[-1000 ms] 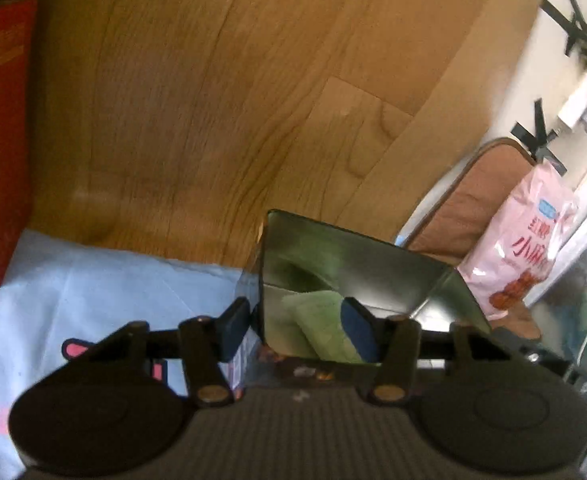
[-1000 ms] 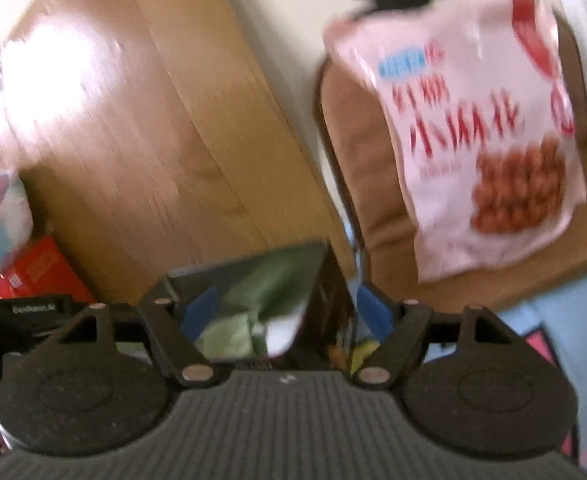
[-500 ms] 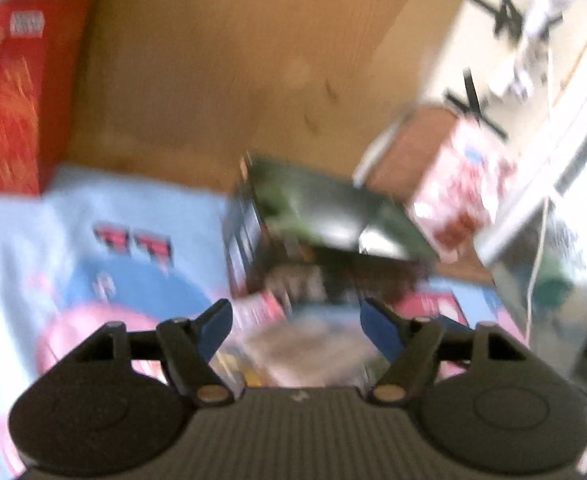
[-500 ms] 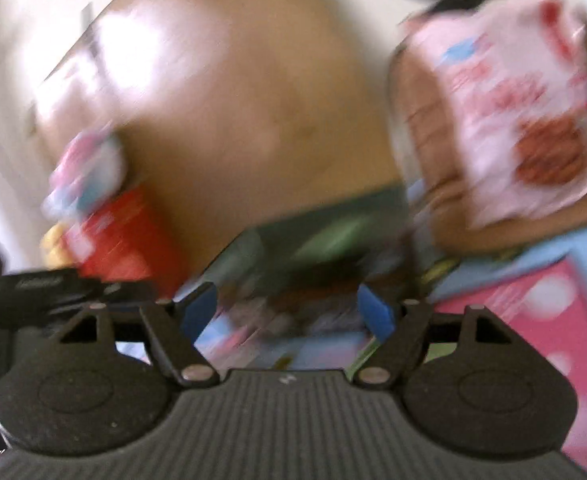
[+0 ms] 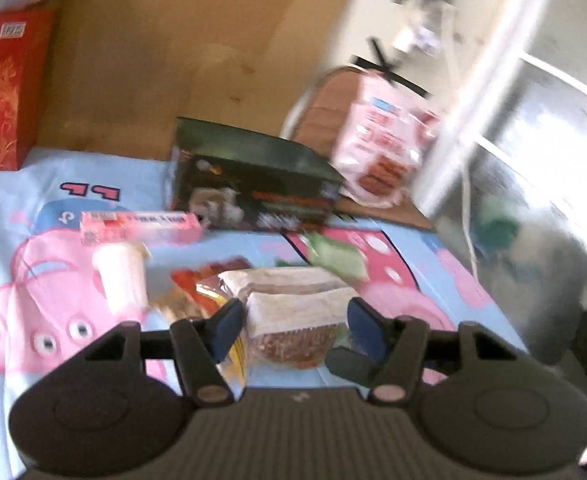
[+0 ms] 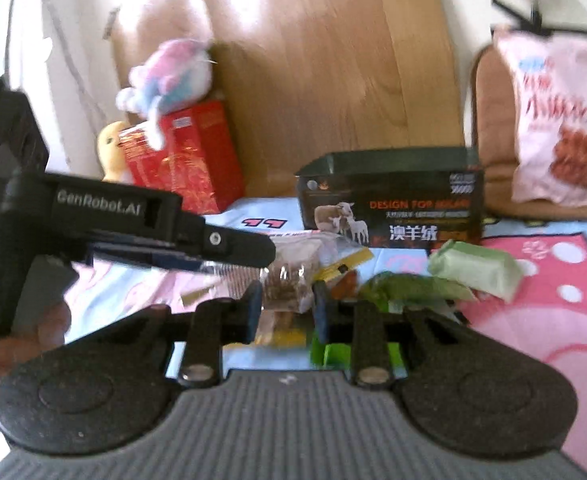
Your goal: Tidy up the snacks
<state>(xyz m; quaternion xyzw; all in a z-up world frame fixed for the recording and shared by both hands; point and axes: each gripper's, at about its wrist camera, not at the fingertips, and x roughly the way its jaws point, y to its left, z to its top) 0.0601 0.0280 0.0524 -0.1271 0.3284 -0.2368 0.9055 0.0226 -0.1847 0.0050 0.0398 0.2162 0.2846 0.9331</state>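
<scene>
A black open-topped box (image 5: 253,184) (image 6: 389,200) stands on the pig-print cloth (image 5: 33,280). Snacks lie in front of it: a wrapped cupcake (image 5: 293,316) (image 6: 289,276), a pink bar (image 5: 137,226), a white cup (image 5: 121,276), green packets (image 5: 333,260) (image 6: 473,264). My left gripper (image 5: 291,328) is open, its jaws on either side of the cupcake. My right gripper (image 6: 285,308) is shut on the cupcake wrapper. The left gripper also shows in the right wrist view (image 6: 213,246), touching the same cupcake.
A red box (image 5: 1,92) (image 6: 189,156) with a plush toy (image 6: 165,76) on top stands at the left by the wooden floor (image 5: 193,40). A pink snack bag (image 5: 381,148) (image 6: 553,120) leans on a brown chair (image 5: 325,104) at the right.
Both grippers drew back from the black box and dropped to the snack pile. The right gripper closed on the cupcake; the left stayed open.
</scene>
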